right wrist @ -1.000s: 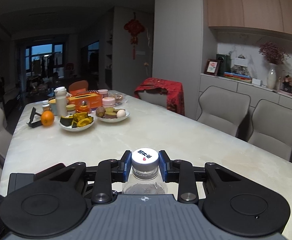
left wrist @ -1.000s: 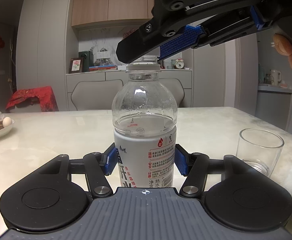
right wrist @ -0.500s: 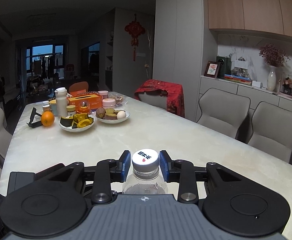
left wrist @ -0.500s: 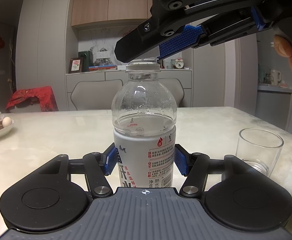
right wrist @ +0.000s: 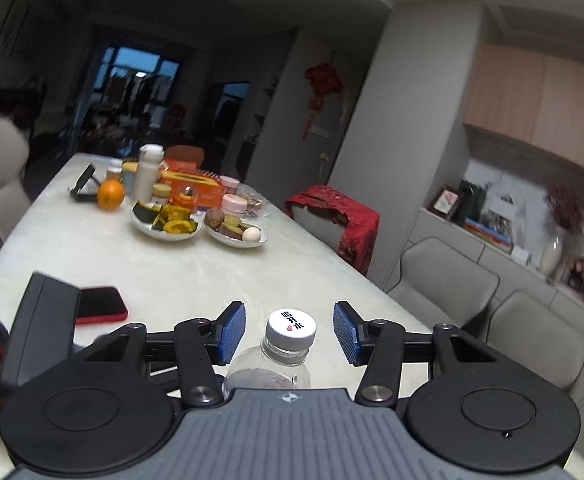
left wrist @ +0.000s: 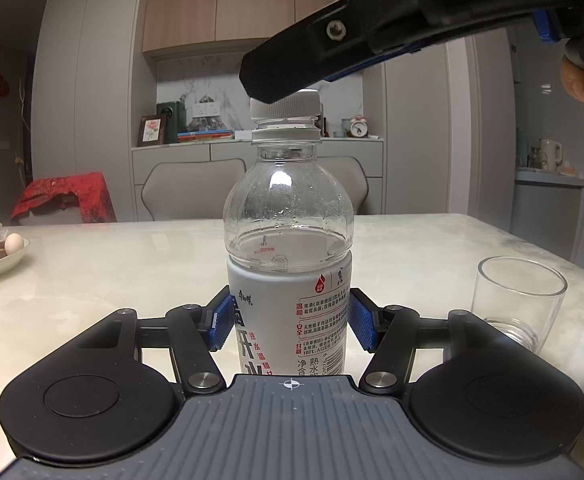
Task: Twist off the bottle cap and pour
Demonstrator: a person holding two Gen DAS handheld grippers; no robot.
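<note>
The left gripper (left wrist: 290, 322) hugs the bottle (left wrist: 288, 280) tight. The right gripper (right wrist: 289, 332) has just been opening — its pads stand apart from the cap (right wrist: 291, 328), which sits on top, so unscrewing and pouring into the glass (left wrist: 518, 300) are left.

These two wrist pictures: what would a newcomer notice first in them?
First, the clear bottle standing upright at the middle of the pale table, clamped at its label by the left gripper. Next, its white cap, still on, with the right gripper around it; its jaws have just been opening and the blue pads stand clear of it. An empty glass waits at the right.
</note>
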